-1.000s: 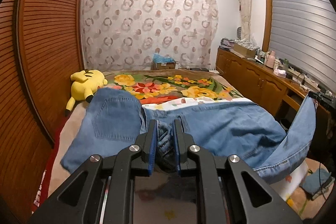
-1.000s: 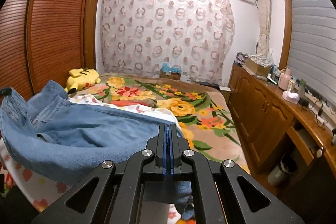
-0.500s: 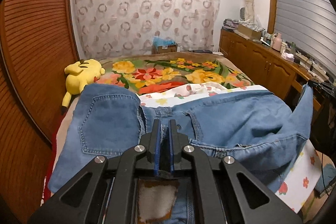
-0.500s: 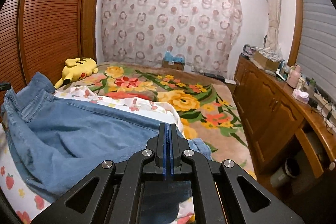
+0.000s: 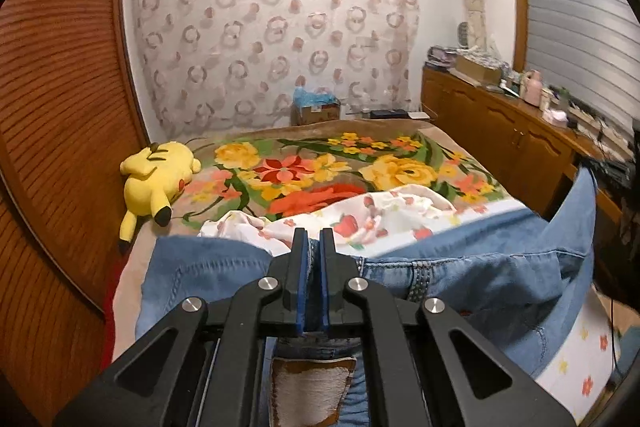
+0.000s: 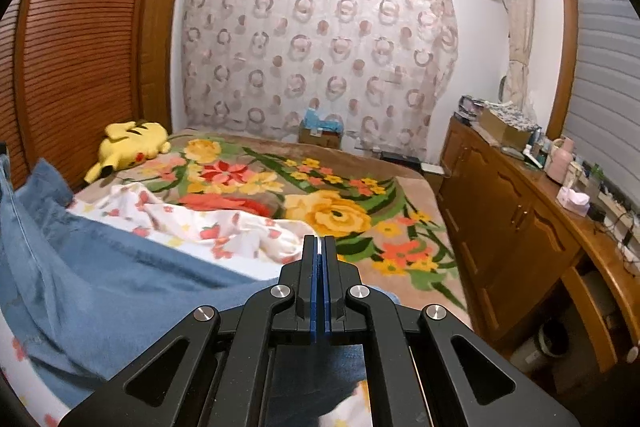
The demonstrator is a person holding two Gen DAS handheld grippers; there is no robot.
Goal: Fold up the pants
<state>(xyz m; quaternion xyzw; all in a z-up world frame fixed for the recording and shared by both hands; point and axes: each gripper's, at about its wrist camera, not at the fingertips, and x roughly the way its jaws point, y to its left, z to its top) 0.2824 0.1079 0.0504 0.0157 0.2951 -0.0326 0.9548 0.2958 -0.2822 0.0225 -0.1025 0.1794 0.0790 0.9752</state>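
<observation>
**Jeans stretched crosswise between two closed tools**

The left tool [image 5: 314, 247] is clamped on the denim at the waistband end, where a pale patch label is seen just below the pads. The right tool [image 6: 319, 247] is pressed shut, with blue cloth showing under its frame; the exact pinch point is hidden by the frame. The jeans [image 5: 460, 267] are spread over the near edge of the bed [image 6: 360, 187], their long axis running from one tool to the other. A strawberry-print sheet [image 5: 380, 219] lies just beyond them. The hems and the near fold are cut off, so the fold line can only be guessed
</observation>
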